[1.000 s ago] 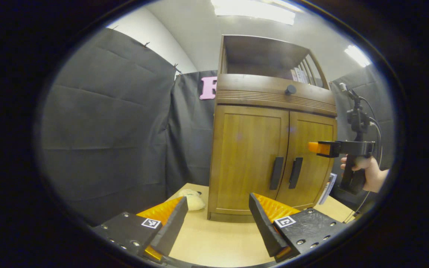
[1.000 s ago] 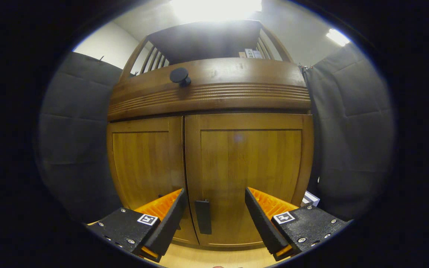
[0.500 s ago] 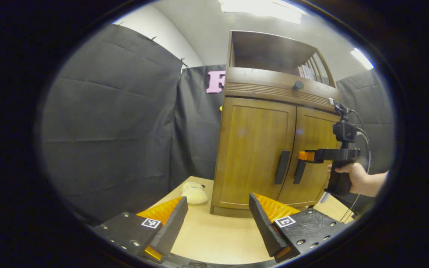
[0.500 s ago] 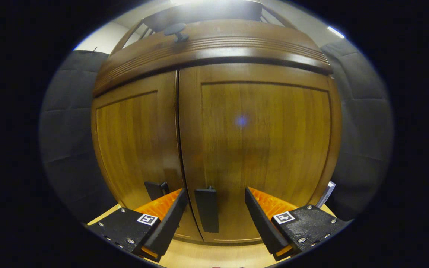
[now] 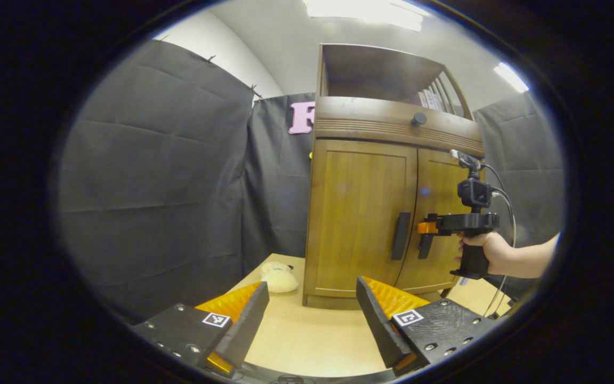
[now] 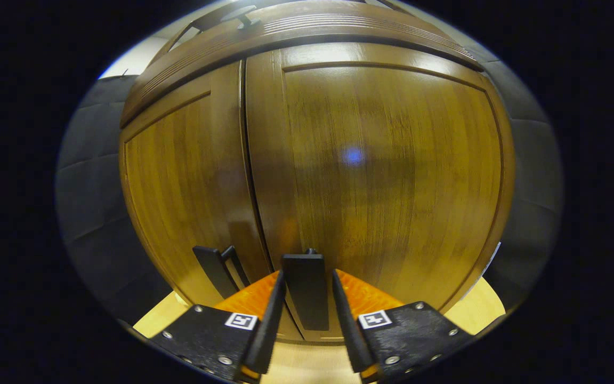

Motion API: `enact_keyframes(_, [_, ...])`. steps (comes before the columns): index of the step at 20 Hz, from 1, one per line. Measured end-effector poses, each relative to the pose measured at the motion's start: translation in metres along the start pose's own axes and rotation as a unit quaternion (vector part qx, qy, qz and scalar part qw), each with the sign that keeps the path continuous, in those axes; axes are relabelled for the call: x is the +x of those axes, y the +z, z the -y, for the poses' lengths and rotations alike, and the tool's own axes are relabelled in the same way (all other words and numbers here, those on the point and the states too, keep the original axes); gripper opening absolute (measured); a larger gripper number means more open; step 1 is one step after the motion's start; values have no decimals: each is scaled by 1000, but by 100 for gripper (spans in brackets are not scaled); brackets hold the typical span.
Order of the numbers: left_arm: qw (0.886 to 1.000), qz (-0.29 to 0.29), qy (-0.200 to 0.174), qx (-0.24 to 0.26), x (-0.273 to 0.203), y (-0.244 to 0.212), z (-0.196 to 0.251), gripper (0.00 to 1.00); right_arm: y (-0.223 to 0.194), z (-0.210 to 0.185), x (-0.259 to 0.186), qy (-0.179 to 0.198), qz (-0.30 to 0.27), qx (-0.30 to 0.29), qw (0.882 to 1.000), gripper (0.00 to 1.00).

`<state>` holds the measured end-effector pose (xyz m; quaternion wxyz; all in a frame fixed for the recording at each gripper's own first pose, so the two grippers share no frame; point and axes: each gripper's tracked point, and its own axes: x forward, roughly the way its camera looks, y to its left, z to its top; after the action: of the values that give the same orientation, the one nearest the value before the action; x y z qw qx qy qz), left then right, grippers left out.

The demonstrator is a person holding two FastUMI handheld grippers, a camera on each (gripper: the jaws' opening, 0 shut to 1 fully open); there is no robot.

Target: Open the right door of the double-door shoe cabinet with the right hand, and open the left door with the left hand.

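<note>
The wooden shoe cabinet (image 5: 363, 213) stands on a light table with both doors closed. In the right gripper view, the right door (image 6: 387, 160) looms close. My right gripper (image 6: 307, 274) has its two fingers closed against the sides of the right door's black handle (image 6: 304, 293). The left door's black handle (image 6: 212, 269) is just to its left. In the left gripper view, my left gripper (image 5: 312, 282) is open and empty, well back from the cabinet and low over the table. Farther off, a hand (image 5: 491, 250) holds the right gripper (image 5: 425, 228) at the right handle (image 5: 422, 249), beside the left handle (image 5: 401, 236).
A pale plush item (image 5: 277, 278) lies on the tabletop (image 5: 307, 341) at the cabinet's left front corner. A drawer band with a round black knob (image 5: 418, 118) runs above the doors. Black cloth walls close in on both sides.
The right gripper moved in to the right door and its fingers narrowed from wide open onto the handle. The left gripper stayed open and hardly moved. Both doors remain closed.
</note>
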<state>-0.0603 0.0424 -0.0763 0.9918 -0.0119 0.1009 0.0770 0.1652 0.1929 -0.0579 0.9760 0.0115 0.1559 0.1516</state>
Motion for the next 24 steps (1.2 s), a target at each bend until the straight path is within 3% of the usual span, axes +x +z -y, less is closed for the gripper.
enact_keyframes(1, [1000,-1,1,2,-2,1,1,94,2,2,-1,-1,1,-2,1000,39])
enact_keyframes(3, [1000,-2,3,1,-4,3,2,100,4,3,-2,6,-2,-7,1000,34])
enact_keyframes(7, [1000,0,-1,-5,-7,0,0,100,9,8,0,17,-12,-9,1000,28])
enact_keyframes(17, [1000,-8,-30,2,-17,-8,38,100,14,8,-2,47,-9,-12,999,28])
enact_keyframes(24, [999,4,-32,7,-23,0,48,100,16,8,0,48,-13,-10,999,28])
